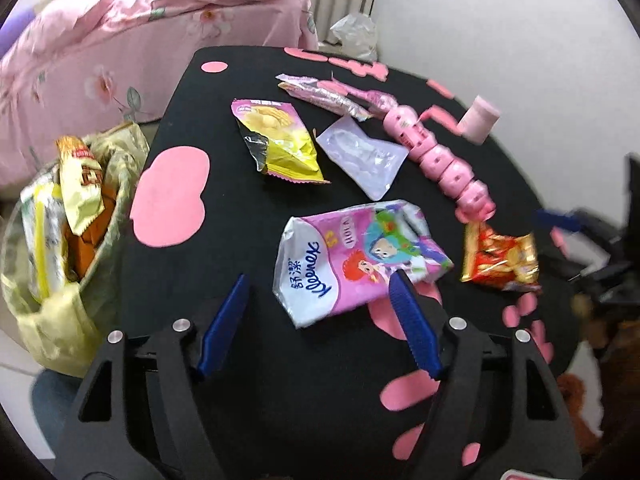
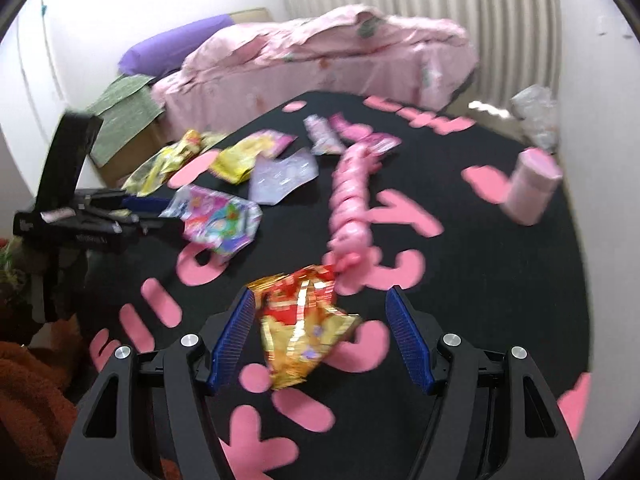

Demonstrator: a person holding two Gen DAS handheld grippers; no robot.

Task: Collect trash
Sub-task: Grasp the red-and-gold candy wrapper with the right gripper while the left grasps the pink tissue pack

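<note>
**Mei:** On the black surface point(image 1: 248, 208) with the pink shapes, most of the litter is not yet gathered. Both pairs of tongs are reaching in for a pick, so I'd call this the approach to two grasps at once.

**Tom:** Where do the left tongs point(image 1: 320, 312) stand?

**Mei:** Their jaws are apart, and nothing is pinched. The Kleenex pack point(image 1: 352, 256) lies flat on the surface; one blue finger overlaps its near corner in the left wrist view, the other sits well to the side of it on bare black.

**Tom:** And the right tongs point(image 2: 320, 336)?

**Mei:** Spread wide too. The red and gold wrapper point(image 2: 304, 328) lies between the fingers, crumpled, close to one pad, but I see no pinch on it.

**Tom:** So the next move?

**Mei:** My guess: each pair needs to come down until the pads straddle its item, then close. The wrapper is puffy and should catch easily. The Kleenex pack is wide and soft, so the left tongs would do better to take an edge or bunch it.

**Tom:** Where does it all go?

**Mei:** Probably the yellow bag point(image 1: 60, 240) just off the surface edge on the left tongs' side, already holding wrappers. The yellow snack packet point(image 1: 280, 140), clear sachet point(image 1: 360, 156) and pink strip point(image 1: 436, 160) would wait their turn.
</note>
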